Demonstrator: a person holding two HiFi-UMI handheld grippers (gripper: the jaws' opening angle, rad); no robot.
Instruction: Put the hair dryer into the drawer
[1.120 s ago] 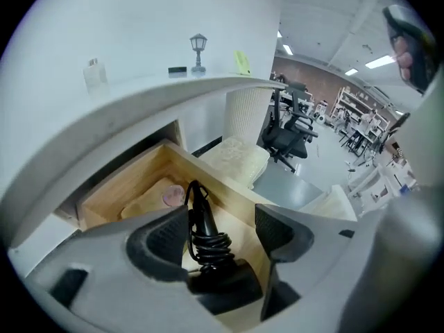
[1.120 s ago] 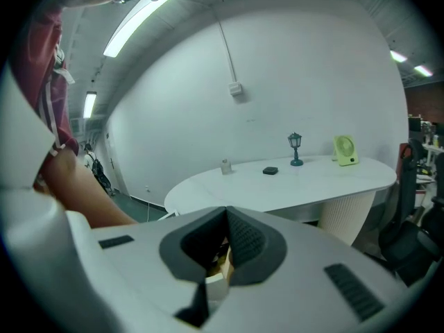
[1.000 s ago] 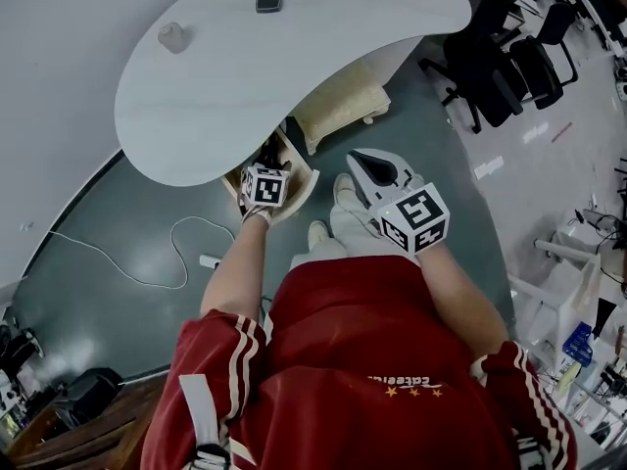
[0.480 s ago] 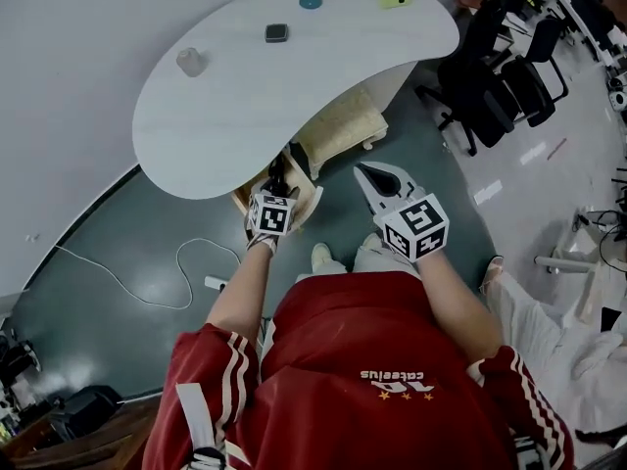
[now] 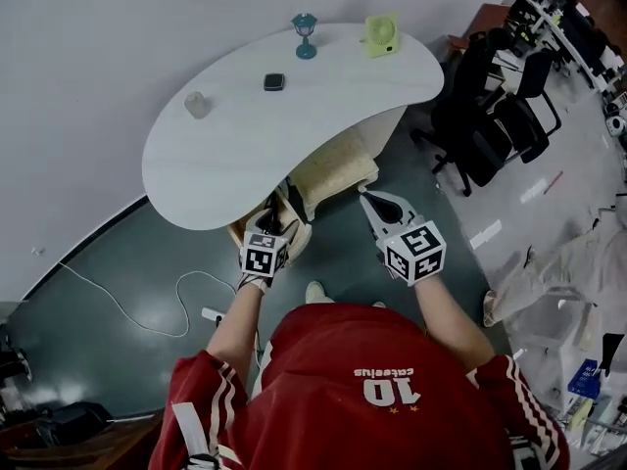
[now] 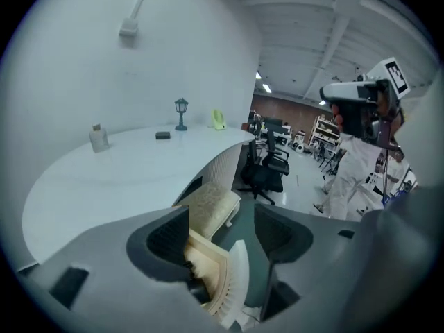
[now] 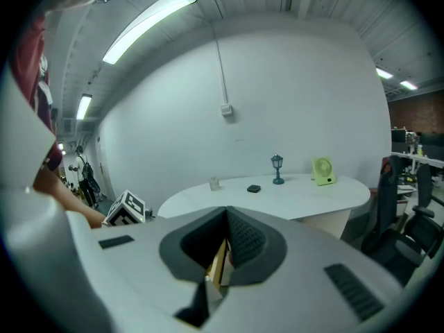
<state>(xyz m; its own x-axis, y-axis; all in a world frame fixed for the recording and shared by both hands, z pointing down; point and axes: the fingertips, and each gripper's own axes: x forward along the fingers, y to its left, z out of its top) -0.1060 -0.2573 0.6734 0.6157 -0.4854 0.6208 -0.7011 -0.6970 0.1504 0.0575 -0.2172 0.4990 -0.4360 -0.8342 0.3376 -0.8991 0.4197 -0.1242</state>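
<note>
An open pale wooden drawer (image 5: 297,233) sticks out from under the white curved table (image 5: 245,135). My left gripper (image 5: 277,215) hangs over the drawer's near end, open, with nothing between its jaws. In the left gripper view, the left gripper (image 6: 222,236) frames the drawer's cream wall (image 6: 208,263). A dark shape (image 6: 199,290) lies low inside, mostly hidden; I cannot tell whether it is the hair dryer. My right gripper (image 5: 366,199) is shut and empty, to the right of the drawer above the floor. The right gripper (image 7: 225,219) shows its pads touching.
A cream cushioned stool (image 5: 333,172) stands under the table just right of the drawer. On the table are a teal lamp (image 5: 305,23), a green fan (image 5: 381,35), a dark box (image 5: 273,81) and a small jar (image 5: 197,104). Black office chairs (image 5: 490,116) stand at the right. A white cable (image 5: 147,306) lies on the floor at the left.
The head view has lifted, so more of the table shows. My left gripper has drawn back from over the drawer towards its near end. The right gripper stays shut beside it.
</note>
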